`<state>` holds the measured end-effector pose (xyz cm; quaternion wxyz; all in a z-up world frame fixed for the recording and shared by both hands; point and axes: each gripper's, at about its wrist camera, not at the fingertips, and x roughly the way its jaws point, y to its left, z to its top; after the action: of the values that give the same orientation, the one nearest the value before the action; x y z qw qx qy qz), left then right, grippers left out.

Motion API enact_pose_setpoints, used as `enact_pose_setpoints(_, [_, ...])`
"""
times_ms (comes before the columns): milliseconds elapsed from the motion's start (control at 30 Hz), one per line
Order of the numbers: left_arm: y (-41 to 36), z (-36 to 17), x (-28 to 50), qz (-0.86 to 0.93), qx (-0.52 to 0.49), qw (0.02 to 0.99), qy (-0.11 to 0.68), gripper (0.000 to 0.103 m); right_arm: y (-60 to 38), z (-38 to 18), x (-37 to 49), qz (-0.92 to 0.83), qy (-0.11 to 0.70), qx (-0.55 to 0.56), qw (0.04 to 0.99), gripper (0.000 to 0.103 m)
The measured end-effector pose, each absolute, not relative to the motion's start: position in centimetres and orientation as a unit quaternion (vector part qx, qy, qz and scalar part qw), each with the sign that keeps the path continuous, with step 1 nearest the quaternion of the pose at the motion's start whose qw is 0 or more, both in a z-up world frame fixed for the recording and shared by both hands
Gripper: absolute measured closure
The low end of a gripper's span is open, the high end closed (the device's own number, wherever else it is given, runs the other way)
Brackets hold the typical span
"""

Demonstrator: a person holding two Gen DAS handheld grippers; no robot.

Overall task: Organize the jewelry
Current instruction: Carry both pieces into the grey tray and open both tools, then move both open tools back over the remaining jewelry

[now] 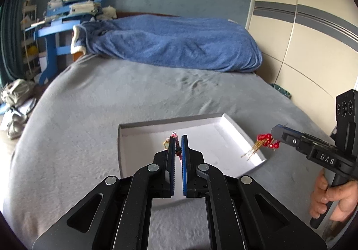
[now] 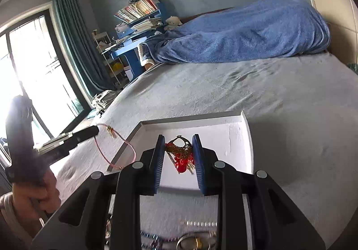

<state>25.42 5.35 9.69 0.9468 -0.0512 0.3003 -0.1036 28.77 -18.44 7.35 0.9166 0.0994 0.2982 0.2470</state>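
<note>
Both grippers hung over the white tray [image 1: 232,125] on the bed: the right gripper [image 2: 178,151], clenched on a red-beaded gold necklace [image 2: 181,156], was over its right rim, the left gripper [image 1: 178,147] gripping a pink cord bracelet [image 2: 116,151] above its left part.

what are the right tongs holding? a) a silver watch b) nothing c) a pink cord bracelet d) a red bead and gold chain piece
d: the right tongs are shut on the red bead and gold chain piece, held over the white tray; the pink cord bracelet hangs from the left tongs instead.
</note>
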Motion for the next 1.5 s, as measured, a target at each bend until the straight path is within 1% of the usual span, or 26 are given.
enact_pose_setpoints(233, [5.7, 5.1, 28.2, -0.087, -0.044, 0.931, 0.351, 0.097, -17.4, 3.0, 32.2, 0.213, 0.355, 0.062, 0.908, 0.078])
enact_pose_setpoints(433, [5.4, 3.2, 28.7, -0.078, -0.029, 0.922, 0.379, 0.097, -17.7, 0.3, 32.7, 0.182, 0.393, 0.034, 0.9, 0.078])
enact_pose_setpoints(467, [5.2, 3.0, 28.6, -0.075, -0.024, 0.921, 0.382, 0.096, -17.9, 0.1, 32.7, 0.176, 0.395, 0.03, 0.901, 0.077])
enact_pose_setpoints(500, [5.2, 2.9, 28.5, -0.072, -0.022, 0.92, 0.385, 0.087, -17.9, -0.1, 32.8, 0.173, 0.395, 0.029, 0.902, 0.076])
enact_pose_setpoints(533, [5.1, 2.8, 28.2, -0.067, -0.021, 0.921, 0.384, 0.081, -18.0, -0.1, 32.7, 0.17, 0.395, 0.028, 0.902, 0.073])
enact_pose_setpoints(600, [5.1, 2.9, 27.7, -0.062, -0.023, 0.923, 0.379, 0.057, -18.3, 0.1, 32.2, 0.166, 0.386, 0.031, 0.907, 0.053])
enact_pose_setpoints(633, [5.0, 3.1, 27.4, -0.063, -0.025, 0.924, 0.375, 0.052, -18.5, 0.3, 32.0, 0.167, 0.384, 0.035, 0.908, 0.051])
enact_pose_setpoints(667, [5.0, 3.3, 27.1, -0.062, -0.026, 0.926, 0.372, 0.042, -18.8, 0.5, 31.8, 0.167, 0.381, 0.038, 0.909, 0.049])
enact_pose_setpoints(700, [5.1, 3.5, 26.6, -0.06, -0.027, 0.928, 0.367, 0.035, -19.1, 0.7, 31.3, 0.163, 0.376, 0.04, 0.911, 0.048])
enact_pose_setpoints(767, [5.1, 4.0, 25.8, -0.057, -0.027, 0.931, 0.359, 0.031, -19.7, 1.1, 30.6, 0.156, 0.37, 0.046, 0.915, 0.045])
enact_pose_setpoints(867, [5.0, 4.6, 24.4, -0.055, -0.023, 0.934, 0.352, 0.025, -20.7, 1.5, 29.4, 0.145, 0.364, 0.056, 0.918, 0.044])
enact_pose_setpoints(1167, [5.2, 4.4, 19.8, -0.055, -0.041, 0.931, 0.36, 0.021, -22.1, 0.9, 25.9, 0.133, 0.37, 0.092, 0.915, 0.043])
enact_pose_setpoints(1500, [4.2, 2.6, 16.9, -0.055, -0.014, 0.921, 0.385, 0.019, -22.5, -0.6, 22.6, 0.124, 0.383, 0.116, 0.908, 0.043])
